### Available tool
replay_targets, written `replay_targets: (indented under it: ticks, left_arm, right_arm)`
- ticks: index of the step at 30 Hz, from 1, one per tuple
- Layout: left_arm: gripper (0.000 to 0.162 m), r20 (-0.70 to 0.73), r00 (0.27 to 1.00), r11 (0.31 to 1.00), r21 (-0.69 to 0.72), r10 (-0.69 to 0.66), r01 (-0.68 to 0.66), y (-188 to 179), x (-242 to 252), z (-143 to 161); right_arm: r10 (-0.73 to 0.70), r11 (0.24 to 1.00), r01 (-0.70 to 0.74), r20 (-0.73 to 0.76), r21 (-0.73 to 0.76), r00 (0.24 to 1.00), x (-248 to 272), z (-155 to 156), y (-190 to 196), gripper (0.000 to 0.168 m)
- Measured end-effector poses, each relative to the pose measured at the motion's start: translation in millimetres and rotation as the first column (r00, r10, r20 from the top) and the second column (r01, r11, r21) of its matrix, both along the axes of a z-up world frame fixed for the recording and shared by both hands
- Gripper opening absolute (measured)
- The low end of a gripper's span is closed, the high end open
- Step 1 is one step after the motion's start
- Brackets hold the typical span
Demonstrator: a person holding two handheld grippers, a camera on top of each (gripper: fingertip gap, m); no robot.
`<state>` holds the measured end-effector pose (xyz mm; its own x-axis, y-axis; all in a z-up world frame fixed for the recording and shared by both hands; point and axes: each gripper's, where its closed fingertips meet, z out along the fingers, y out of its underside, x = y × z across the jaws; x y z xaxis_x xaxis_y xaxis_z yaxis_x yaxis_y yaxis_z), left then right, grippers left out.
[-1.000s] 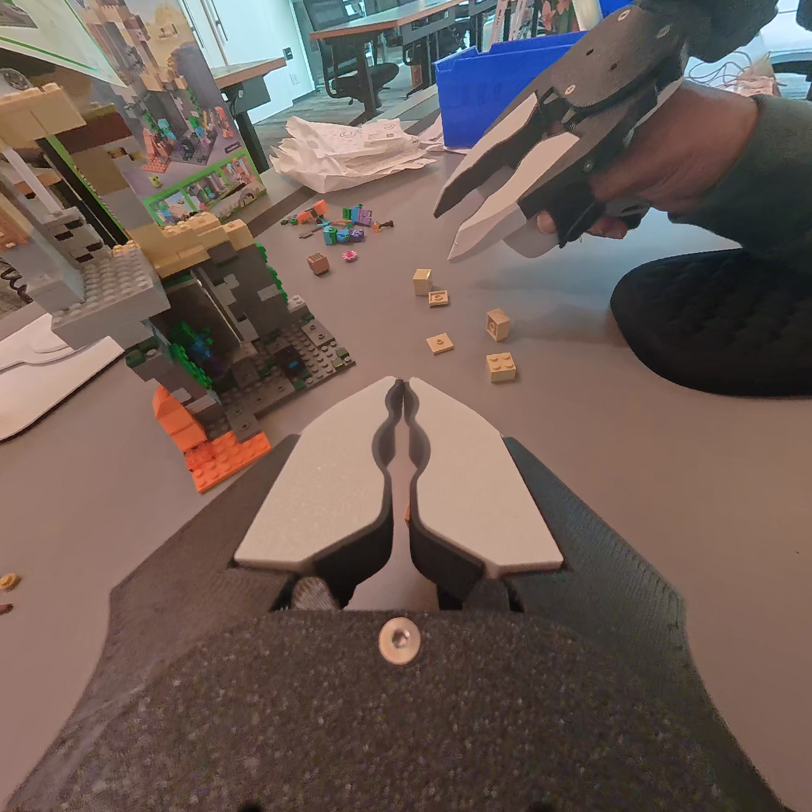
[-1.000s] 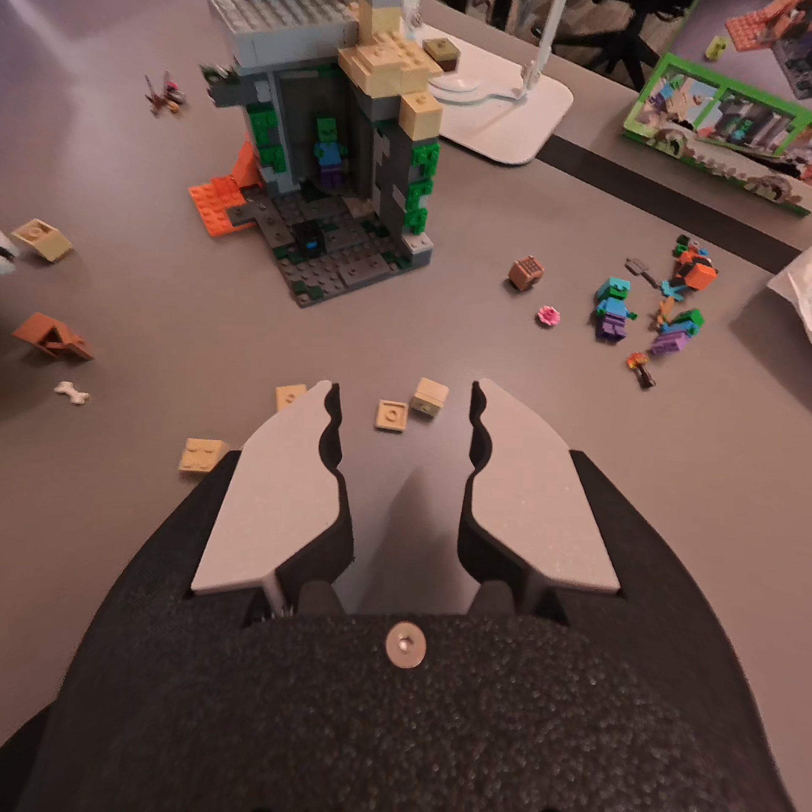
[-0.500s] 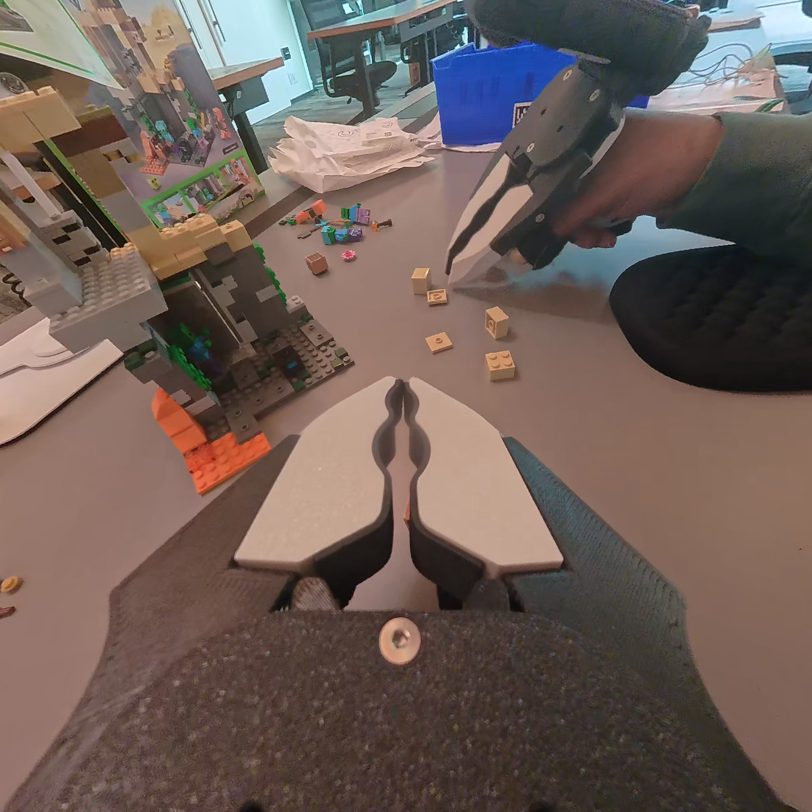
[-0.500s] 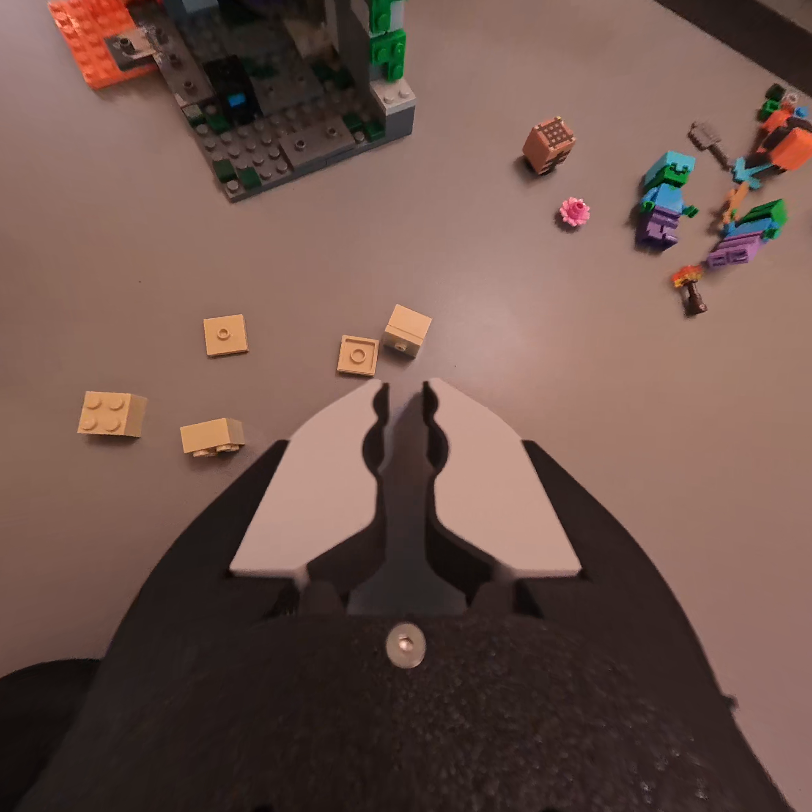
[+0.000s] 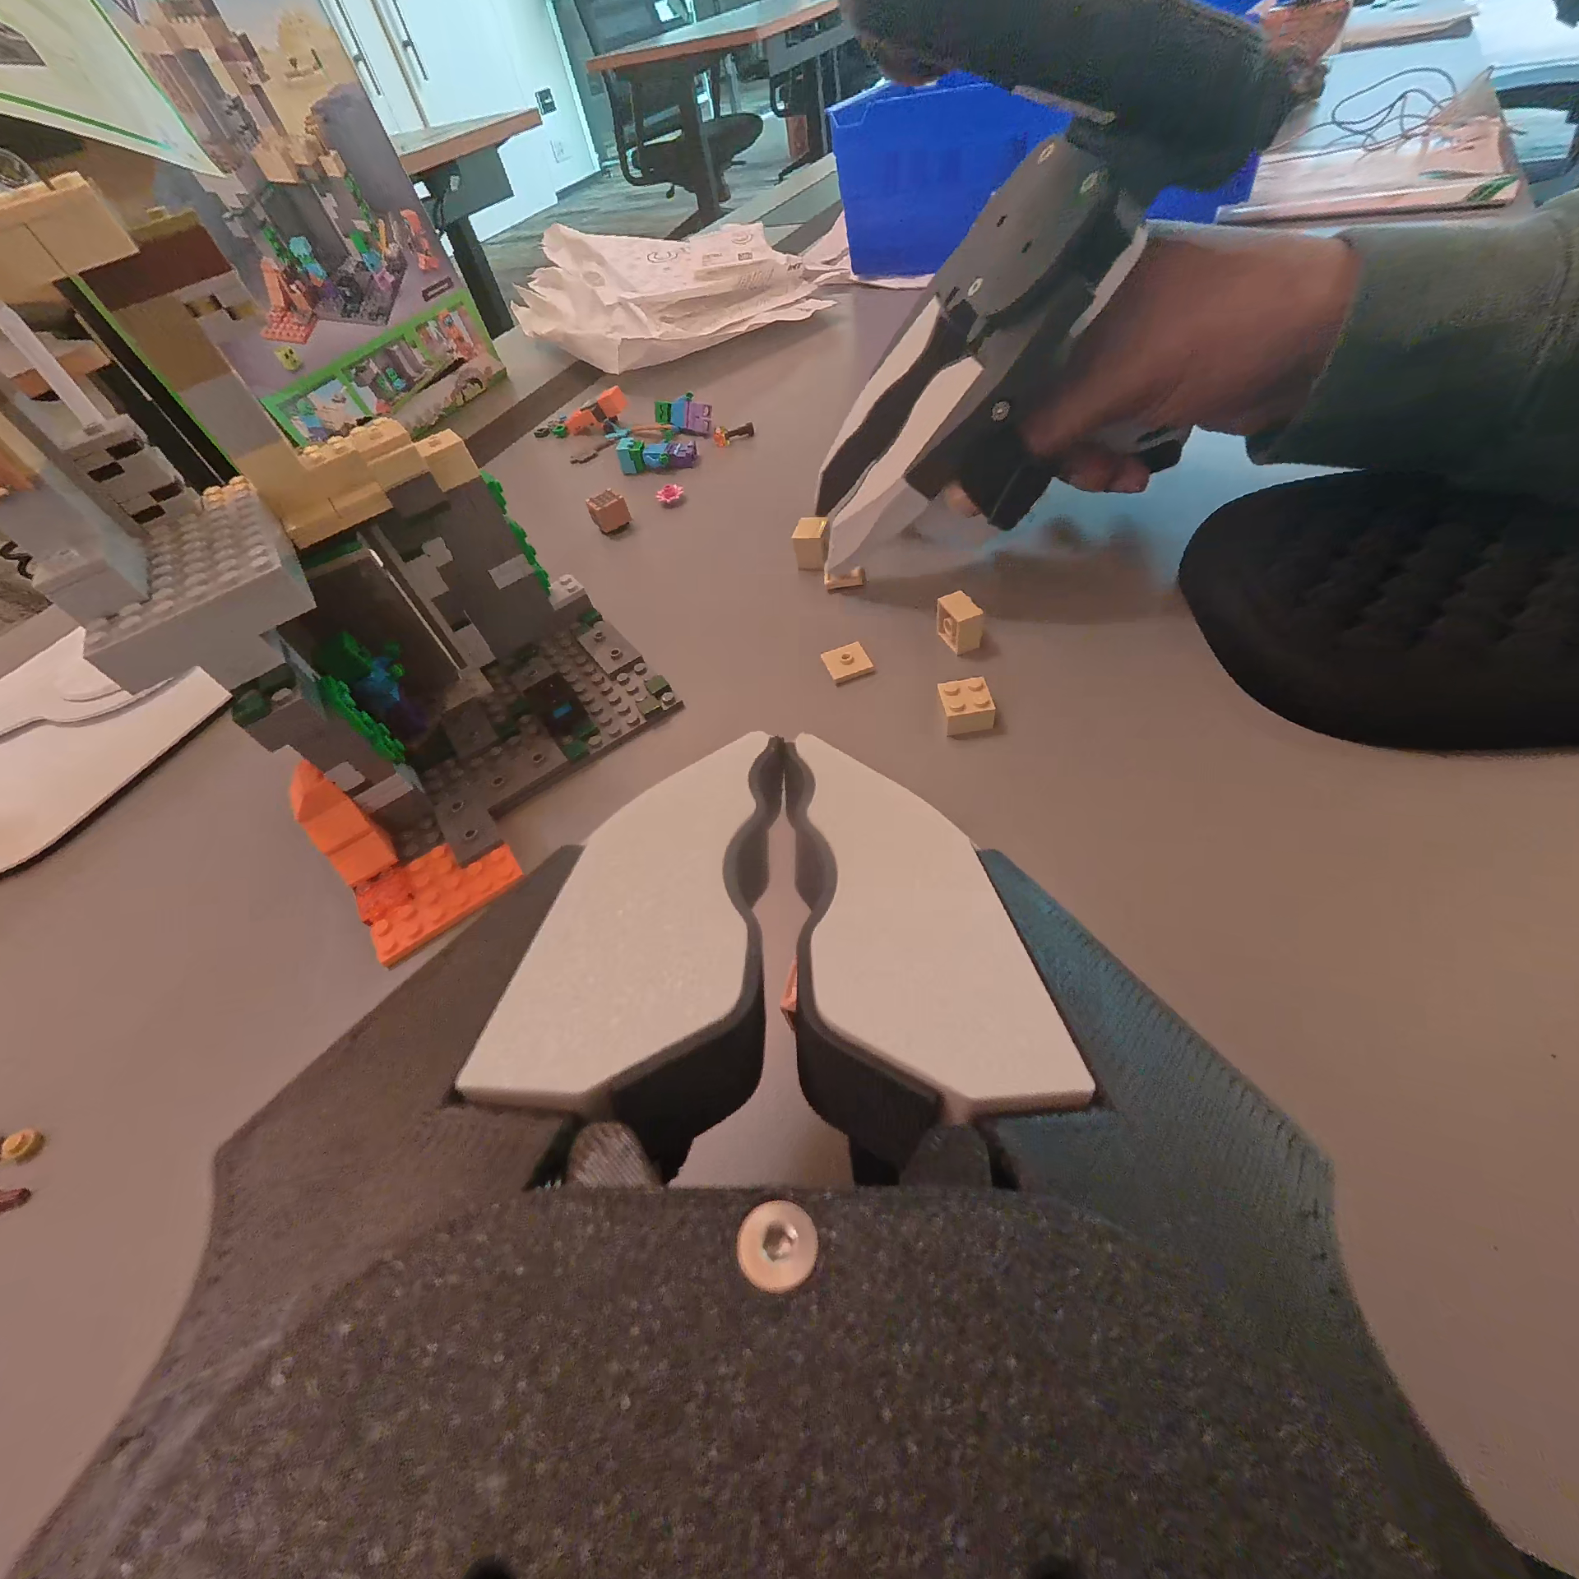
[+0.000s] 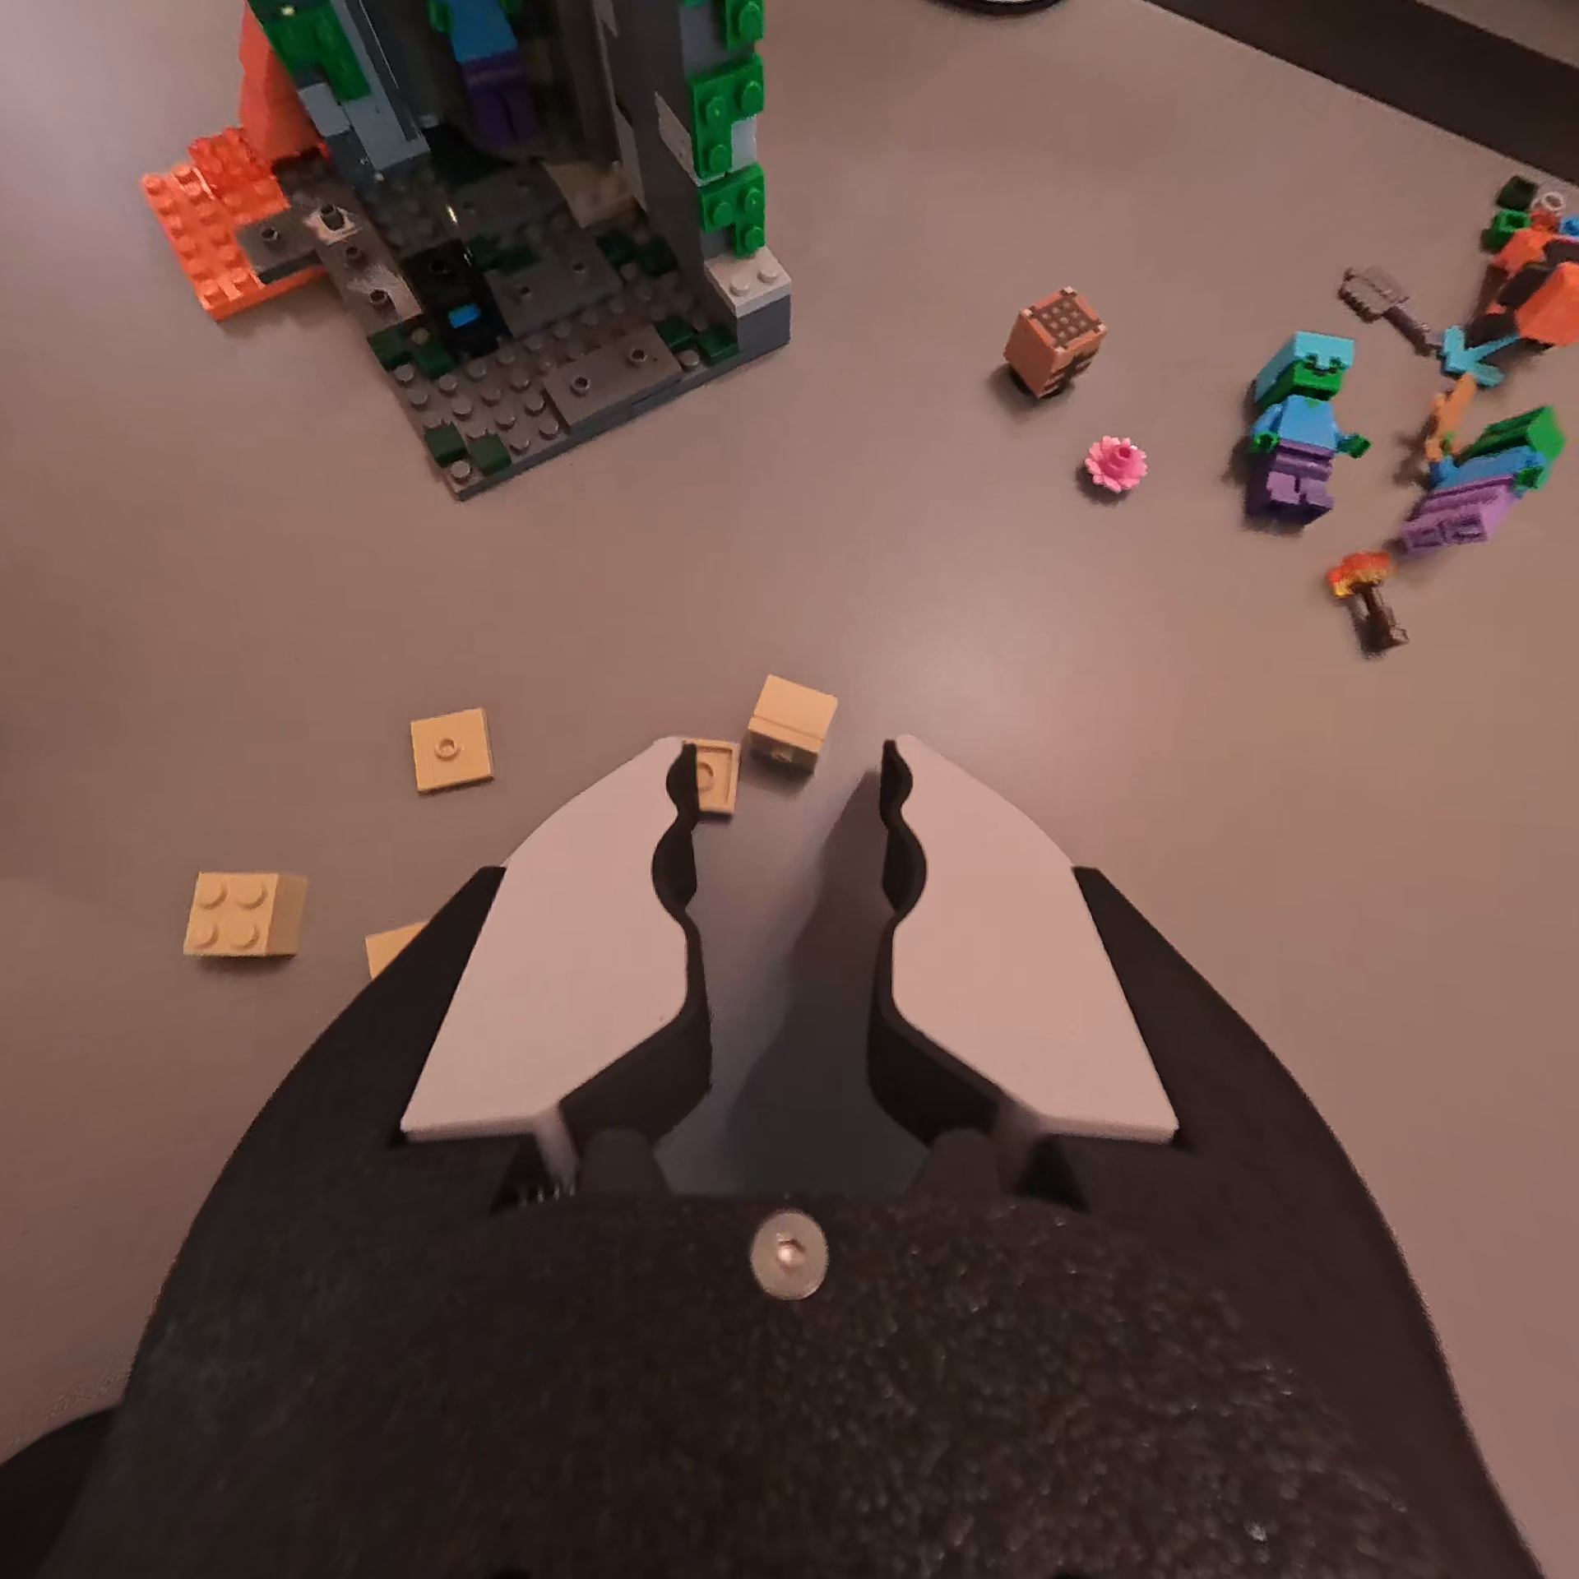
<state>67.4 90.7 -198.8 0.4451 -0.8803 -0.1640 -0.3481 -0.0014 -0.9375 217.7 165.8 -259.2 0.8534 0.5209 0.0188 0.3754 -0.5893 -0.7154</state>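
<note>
My left gripper (image 5: 782,748) is shut and rests low over the grey table, near a brick building (image 5: 384,615) with an orange base. A small orange-brown bit shows through the gap between its fingers; I cannot tell if it is held. My right gripper (image 6: 786,750) is open, tips down at the table. Its left fingertip overlaps a tan flat tile (image 6: 718,777), next to a tan cube brick (image 6: 790,722). In the left wrist view the right gripper (image 5: 836,547) touches that tile (image 5: 846,581). Another tan tile (image 6: 451,750) and a tan 2x2 brick (image 6: 243,914) lie to the left.
Minifigures and small parts (image 6: 1299,427), a brown cube (image 6: 1055,342) and a pink flower (image 6: 1115,463) lie to the right. The set's box (image 5: 342,256), white paper bags (image 5: 675,290) and a blue bin (image 5: 923,188) stand behind. A black pad (image 5: 1384,615) lies under the person's forearm. Spacing between my two grippers at the tips: around 20 centimetres. The right tips stand about 9 centimetres off the tan 2x2 brick (image 6: 243,914). Seen from the left wrist view (image 5: 964,688) as well. The right tips stand about 15 centimetres off the brick building (image 5: 384,615).
The right gripper came down to the table at the tan pieces. Its jaws narrowed half a second ago and are wide again now. The left gripper has not moved.
</note>
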Motion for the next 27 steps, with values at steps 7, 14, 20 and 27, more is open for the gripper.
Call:
replay_targets:
  ticks: [7, 14, 20, 27]
  left_arm:
    - [0.0, -0.005, 1.0, 1.0, 0.009, -0.009, 0.009, -2, 1, 0]
    - [0.015, -0.039, 0.998, 0.998, 0.021, -0.058, 0.059, -9, 7, -4]
    - [0.024, -0.073, 0.988, 0.978, 0.143, -0.14, 0.149, -26, 17, 0]
    - [0.026, -0.198, 0.954, 0.895, 0.345, -0.224, 0.282, -53, 30, -3]
  right_arm:
    - [0.01, 0.999, -0.01, -0.014, 0.043, 1.0, -6, 10, 3, 0.017]
    - [0.372, 0.928, -0.339, -0.34, 0.153, 0.864, -75, 60, -44, 0.017]
    - [0.519, 0.799, -0.598, -0.571, 0.059, 0.636, -124, 69, -98, 0.017]
    - [0.499, 0.661, -0.746, -0.697, -0.079, 0.515, -140, 61, -134, 0.017]
